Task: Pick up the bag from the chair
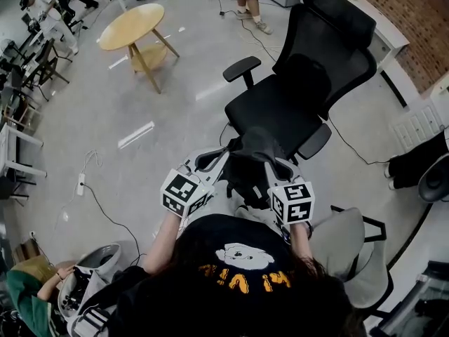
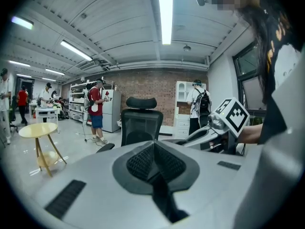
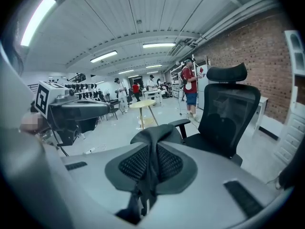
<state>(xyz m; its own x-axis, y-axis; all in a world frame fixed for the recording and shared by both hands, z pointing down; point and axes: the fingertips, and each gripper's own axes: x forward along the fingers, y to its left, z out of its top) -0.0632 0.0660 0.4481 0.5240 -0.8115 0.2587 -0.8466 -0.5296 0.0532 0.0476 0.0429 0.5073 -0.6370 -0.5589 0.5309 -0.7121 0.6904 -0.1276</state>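
Observation:
A dark soft bag (image 1: 250, 168) hangs in the air between my two grippers, just in front of the black mesh office chair (image 1: 280, 107), whose seat is bare. In the head view my left gripper (image 1: 223, 154) meets the bag's top left corner and my right gripper (image 1: 279, 166) its top right. The right gripper (image 3: 153, 147) is shut on a fold of the bag (image 3: 155, 132) that pokes up past its pads. My left gripper (image 2: 153, 144) is shut too; no fabric shows beyond its pads there. The chair (image 2: 140, 123) stands straight ahead.
A round wooden table (image 1: 132, 25) stands at the far left. A power strip with its cable (image 1: 81, 183) lies on the floor to my left. A grey chair (image 1: 351, 251) is close at my right, a white desk (image 1: 379, 27) behind the black chair. People stand around the room.

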